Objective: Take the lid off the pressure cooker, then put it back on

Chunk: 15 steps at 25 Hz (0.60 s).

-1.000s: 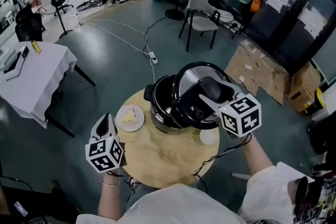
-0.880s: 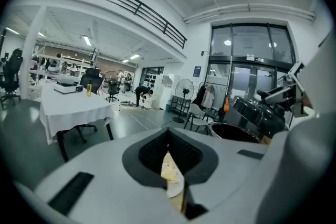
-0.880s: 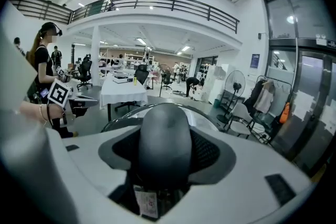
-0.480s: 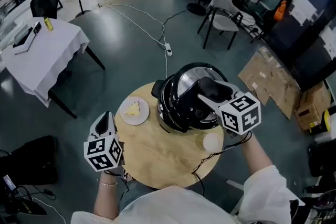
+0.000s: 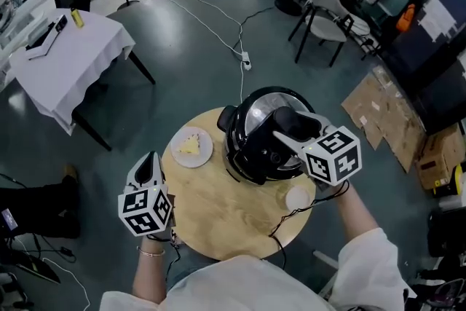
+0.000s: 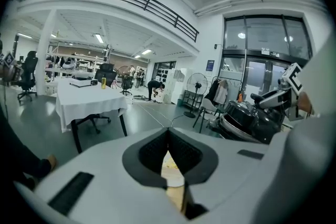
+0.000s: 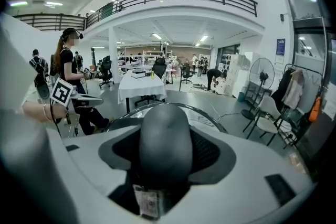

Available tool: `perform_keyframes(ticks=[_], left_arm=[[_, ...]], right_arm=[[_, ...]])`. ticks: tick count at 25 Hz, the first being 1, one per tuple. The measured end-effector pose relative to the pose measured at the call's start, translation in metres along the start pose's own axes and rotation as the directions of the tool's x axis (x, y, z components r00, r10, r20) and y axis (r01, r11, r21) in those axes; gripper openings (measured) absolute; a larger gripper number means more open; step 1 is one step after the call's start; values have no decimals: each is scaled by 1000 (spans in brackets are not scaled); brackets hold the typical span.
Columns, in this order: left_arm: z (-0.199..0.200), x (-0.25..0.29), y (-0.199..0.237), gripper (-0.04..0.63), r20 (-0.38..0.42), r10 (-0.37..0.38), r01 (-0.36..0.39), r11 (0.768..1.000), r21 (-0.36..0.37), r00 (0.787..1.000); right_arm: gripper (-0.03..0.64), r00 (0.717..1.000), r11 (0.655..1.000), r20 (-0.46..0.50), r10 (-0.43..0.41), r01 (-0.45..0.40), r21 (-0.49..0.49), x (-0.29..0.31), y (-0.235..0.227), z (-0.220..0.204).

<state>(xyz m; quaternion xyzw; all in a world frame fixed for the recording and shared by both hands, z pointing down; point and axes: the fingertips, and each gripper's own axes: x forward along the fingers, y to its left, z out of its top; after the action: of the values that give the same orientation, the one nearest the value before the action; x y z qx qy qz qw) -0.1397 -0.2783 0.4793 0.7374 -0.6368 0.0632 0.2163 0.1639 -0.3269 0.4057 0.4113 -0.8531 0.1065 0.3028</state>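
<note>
- Wooden round table (image 5: 211, 218) bears the pressure cooker (image 5: 231, 136); its lid (image 5: 258, 109) lies over the pot; right gripper (image 5: 285, 140) clamps the lid's handle (image 5: 295, 124);
- left gripper (image 5: 149, 162) pinched together, empty, by the table's edge.

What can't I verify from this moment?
- Lid seated on pot or not: head view, lid and right gripper cover where they meet; right gripper view, the handle fills it.
- White round thing by pot: head view, too small to identify.
- Label below handle: right gripper view, blurred.
</note>
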Motion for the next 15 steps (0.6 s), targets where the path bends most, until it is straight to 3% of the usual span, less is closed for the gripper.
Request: perform_keyframes(ticks=[15], left_arm=[[-13, -8, 11, -5, -13, 36, -36, 999, -17, 999]], right_arm=[[278, 998, 999, -50, 29, -29, -19, 22, 4, -16]])
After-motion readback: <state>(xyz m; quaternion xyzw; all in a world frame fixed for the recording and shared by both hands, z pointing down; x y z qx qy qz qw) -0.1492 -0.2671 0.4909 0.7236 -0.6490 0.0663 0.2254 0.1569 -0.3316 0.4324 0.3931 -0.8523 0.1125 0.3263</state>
